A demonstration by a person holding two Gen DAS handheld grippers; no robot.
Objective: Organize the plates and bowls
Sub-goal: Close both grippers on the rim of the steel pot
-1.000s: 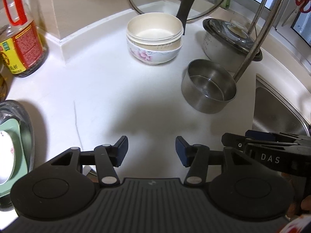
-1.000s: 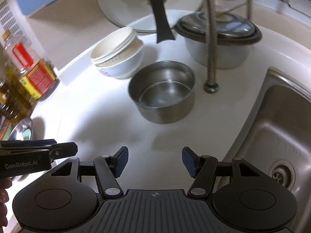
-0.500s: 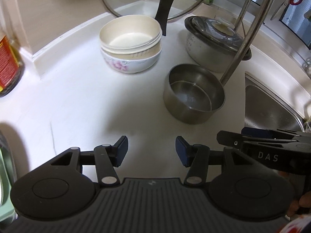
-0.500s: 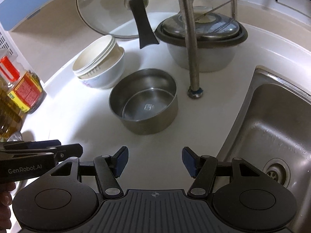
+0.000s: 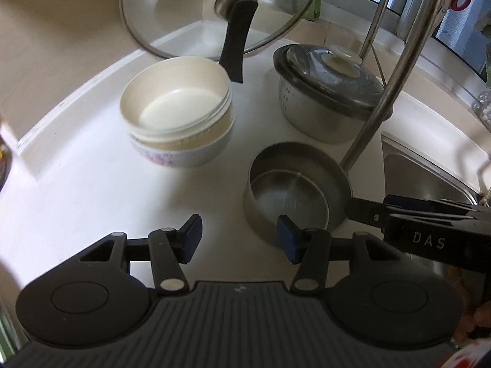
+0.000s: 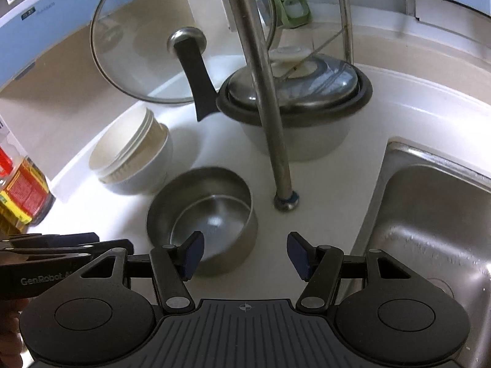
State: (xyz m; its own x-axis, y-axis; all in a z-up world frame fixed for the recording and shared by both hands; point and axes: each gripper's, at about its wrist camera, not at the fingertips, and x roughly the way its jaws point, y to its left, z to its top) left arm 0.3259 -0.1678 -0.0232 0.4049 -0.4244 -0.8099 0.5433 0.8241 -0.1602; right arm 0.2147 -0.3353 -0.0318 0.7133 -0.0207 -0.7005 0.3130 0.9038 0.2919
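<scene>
A white counter (image 5: 92,190) wraps the corner beside a steel sink (image 6: 429,220), and the cookware is pushed back toward the wall, apparently to keep the front clear for work. A glass lid (image 6: 129,46) leans upright against the wall with its black handle hanging down, likely parked there to dry; a lidded pot (image 6: 300,116) sits just beside it behind the faucet (image 6: 270,116). The bowls (image 5: 181,122), cream ones nested in a floral one, stand as one stack near the back edge, suggesting sorting is already under way. A steel pan (image 6: 202,211), empty, sits nearer, just in front of the stack and apart from it. Both grippers hover low over the counter, tilted down toward the pan. The left gripper (image 5: 239,236) stands about half open with nothing between its pads, the pan's rim just beyond its right pad. The right gripper (image 6: 244,253) is likewise parted and empty, its left pad over the pan's near wall; whether it touches cannot be told. The faucet cuts across the pot, an oil bottle (image 6: 24,190) is cropped at the frame edge, no plates appear, and how many bowls make up the stack is unclear.
</scene>
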